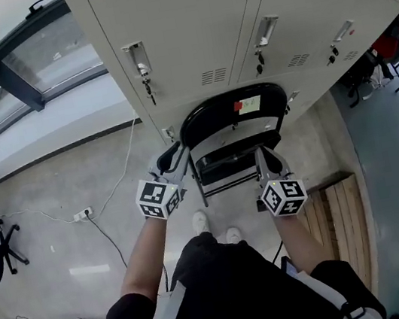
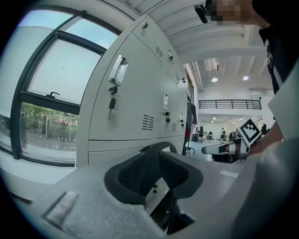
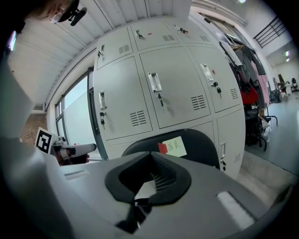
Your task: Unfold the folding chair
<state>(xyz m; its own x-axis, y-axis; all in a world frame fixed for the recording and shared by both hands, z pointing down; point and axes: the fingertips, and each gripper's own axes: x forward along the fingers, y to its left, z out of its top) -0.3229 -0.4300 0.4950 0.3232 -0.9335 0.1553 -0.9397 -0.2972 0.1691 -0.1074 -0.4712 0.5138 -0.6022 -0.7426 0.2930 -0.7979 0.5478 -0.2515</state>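
- left gripper (image 1: 175, 158), jaws apart, is at the folding chair (image 1: 214, 110)'s left edge; right gripper (image 1: 265, 152), jaws together and empty, is at its right
- the folding chair leans against the lockers (image 1: 184, 28)
- he should probably clamp the backrest firmly and draw it clear before spreading

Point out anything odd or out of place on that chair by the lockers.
Only one thing: a yellow note with handwriting and a red tag are stuck on the backrest of the black folding chair. Nothing else looks askew or damaged. Keys hang in the locks of the lockers.
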